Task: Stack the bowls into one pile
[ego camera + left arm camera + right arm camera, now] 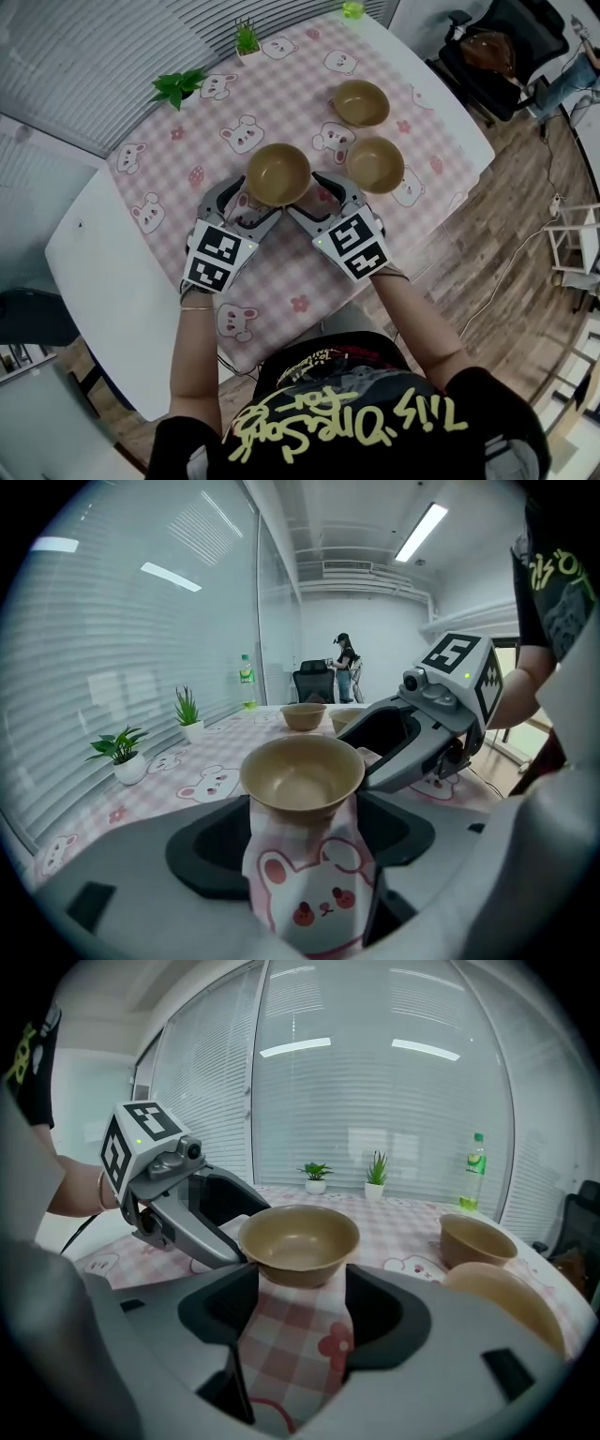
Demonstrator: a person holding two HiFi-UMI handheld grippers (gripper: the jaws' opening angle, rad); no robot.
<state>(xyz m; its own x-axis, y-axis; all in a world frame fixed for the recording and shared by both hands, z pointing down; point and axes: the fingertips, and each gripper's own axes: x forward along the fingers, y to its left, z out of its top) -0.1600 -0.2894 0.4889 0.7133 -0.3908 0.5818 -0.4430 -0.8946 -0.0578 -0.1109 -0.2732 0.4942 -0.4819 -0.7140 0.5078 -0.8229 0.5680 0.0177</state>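
Three round, tan, empty bowls [278,174] [362,102] [375,164]

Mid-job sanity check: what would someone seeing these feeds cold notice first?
First, the nearest bowl, mid-table on the pink animal-print tablecloth. The left hand-held gripper and right hand-held gripper flank it, jaws apart, neither closed on it. Next, the second bowl and third bowl sit unstacked further right.
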